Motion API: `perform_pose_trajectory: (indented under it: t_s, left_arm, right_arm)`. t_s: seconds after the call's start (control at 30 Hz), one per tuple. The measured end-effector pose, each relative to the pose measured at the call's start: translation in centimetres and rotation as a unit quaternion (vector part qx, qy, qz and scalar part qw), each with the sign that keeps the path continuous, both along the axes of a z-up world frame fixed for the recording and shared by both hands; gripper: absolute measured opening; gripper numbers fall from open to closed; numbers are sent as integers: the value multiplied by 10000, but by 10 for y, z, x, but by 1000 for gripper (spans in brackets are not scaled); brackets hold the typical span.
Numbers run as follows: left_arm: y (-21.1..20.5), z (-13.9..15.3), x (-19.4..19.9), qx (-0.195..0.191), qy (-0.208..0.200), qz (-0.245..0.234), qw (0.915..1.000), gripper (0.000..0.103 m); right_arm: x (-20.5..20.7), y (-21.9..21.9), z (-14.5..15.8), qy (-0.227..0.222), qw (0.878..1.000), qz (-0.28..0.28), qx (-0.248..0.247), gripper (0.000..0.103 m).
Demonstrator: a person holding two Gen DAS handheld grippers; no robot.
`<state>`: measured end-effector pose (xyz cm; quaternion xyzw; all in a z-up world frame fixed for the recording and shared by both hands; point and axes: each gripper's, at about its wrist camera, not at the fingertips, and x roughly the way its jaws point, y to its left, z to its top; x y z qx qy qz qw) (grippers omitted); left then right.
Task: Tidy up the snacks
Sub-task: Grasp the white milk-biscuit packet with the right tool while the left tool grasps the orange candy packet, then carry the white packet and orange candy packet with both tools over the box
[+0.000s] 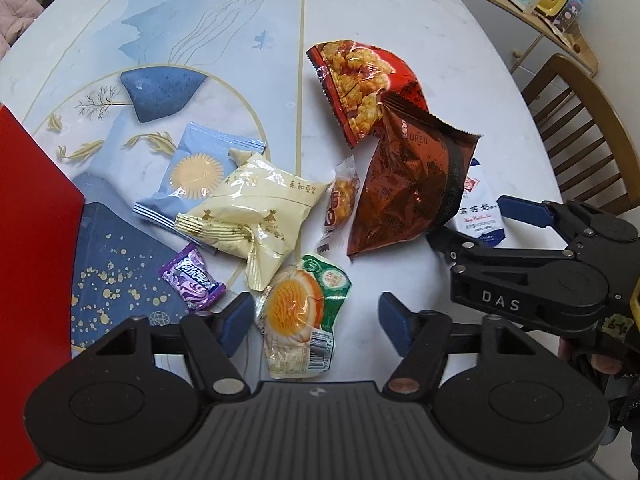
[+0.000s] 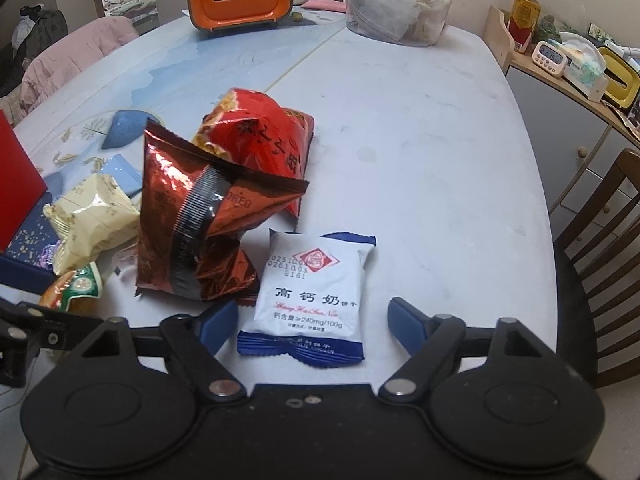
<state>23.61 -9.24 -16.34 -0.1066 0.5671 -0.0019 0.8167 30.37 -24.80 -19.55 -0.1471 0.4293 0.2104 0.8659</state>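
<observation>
Nearest to us in the left wrist view, our left gripper (image 1: 316, 322) hangs over the table with its jaws wide and empty; a small green-and-orange cake packet (image 1: 298, 320) lies flat between the two blue pads. In the right wrist view, our right gripper (image 2: 312, 322) is likewise spread wide and holds nothing, and a white-and-blue calcium milk biscuit packet (image 2: 310, 298) lies between its pads, near end toward us.

Just beyond the left gripper sit a purple candy wrapper (image 1: 192, 280) and a cream-coloured pastry packet (image 1: 252, 208) that overlaps a light blue packet (image 1: 196, 170). A little orange snack sachet (image 1: 340, 200) lies beside a crumpled dark red Oreo bag (image 1: 408, 184). Behind that, farther off, leans a red bag of fried snacks (image 1: 360, 84). A red box (image 1: 28, 216) stands at the far left edge of the white table (image 1: 440, 40).

We judge the step in hand to be a first pick, since every snack is loose on the table. To do it well, we should lower each gripper until the pads straddle the packet's middle, close gently so the contents are not crushed, and lift straight up so neighbouring wrappers are not dragged.
</observation>
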Motion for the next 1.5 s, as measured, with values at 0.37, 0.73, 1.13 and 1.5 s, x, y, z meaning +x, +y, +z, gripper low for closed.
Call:
perform_pose_trajectory:
  t_s: [0.37,0.73,1.13,1.5]
  left_arm:
    - [2,0,-6,55,29,1,10000,38]
    - [5,3,-23,-103,52,-15,9999,37]
    - [18,37,-57,-226,-31,-127,9997,37]
    - [48,83,-96,-238,-321,-211,9990,37]
  right_arm:
    - [-4,-1,3,-77,9999,-60,134,49]
    - [-38,-9,15,22,9989,-323,332,47]
    - [-102,0,54,-41,9987,-210,467,47]
    - [-148,37,100,-195,9973,44,705,47]
